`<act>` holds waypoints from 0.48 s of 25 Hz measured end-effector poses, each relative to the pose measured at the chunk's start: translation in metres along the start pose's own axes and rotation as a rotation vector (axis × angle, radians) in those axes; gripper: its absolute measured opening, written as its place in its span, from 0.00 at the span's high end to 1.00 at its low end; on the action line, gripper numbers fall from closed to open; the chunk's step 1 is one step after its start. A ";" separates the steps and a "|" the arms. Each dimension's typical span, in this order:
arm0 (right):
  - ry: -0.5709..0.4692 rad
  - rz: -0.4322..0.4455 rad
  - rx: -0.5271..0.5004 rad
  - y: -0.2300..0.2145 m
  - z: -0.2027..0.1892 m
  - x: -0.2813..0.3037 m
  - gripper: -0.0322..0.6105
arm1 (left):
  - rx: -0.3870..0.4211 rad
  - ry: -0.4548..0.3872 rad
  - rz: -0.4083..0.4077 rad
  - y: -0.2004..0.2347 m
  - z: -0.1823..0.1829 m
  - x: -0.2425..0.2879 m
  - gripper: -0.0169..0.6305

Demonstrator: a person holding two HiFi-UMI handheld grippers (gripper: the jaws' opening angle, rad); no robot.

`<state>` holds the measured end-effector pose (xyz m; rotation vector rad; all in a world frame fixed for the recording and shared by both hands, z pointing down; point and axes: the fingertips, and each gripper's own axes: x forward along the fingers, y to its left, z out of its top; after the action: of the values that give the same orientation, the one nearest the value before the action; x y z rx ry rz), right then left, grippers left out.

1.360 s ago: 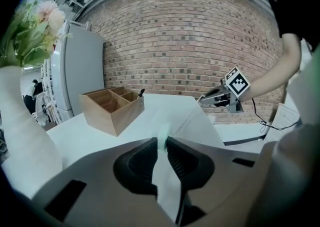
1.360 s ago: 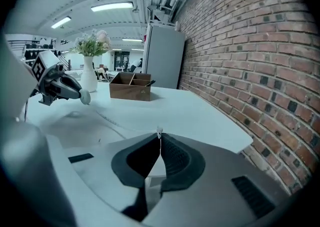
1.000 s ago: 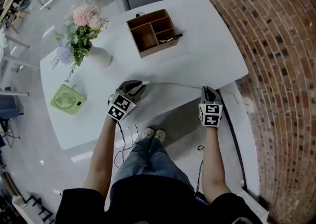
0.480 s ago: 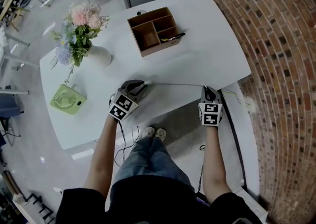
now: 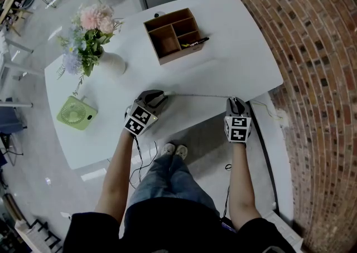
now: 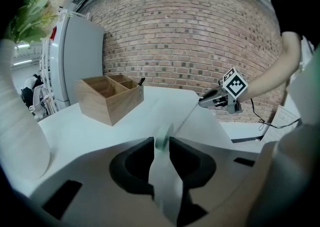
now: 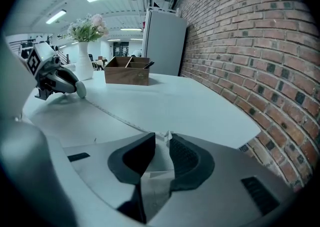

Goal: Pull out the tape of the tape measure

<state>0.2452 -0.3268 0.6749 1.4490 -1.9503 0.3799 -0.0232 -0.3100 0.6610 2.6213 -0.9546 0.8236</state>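
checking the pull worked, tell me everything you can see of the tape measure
The tape measure has a small round pale case, seen edge-on and blurred, filling the gap between the left gripper's jaws. Its thin pale tape is drawn out, running low over the white table to the right gripper, whose pads stand apart beside its tip. Both grippers' jaws have just been opening.

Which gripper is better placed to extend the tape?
Right: the right gripper has the tape end between its just-opening jaws; the left gripper, jaws also opening, has the case between them.
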 end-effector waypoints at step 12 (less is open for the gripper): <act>-0.029 -0.008 0.041 -0.003 0.007 -0.005 0.70 | -0.022 -0.026 0.006 -0.002 0.007 0.000 0.70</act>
<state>0.2465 -0.3285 0.6657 1.4961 -1.9699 0.3993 -0.0190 -0.3115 0.6548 2.6182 -0.9727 0.7782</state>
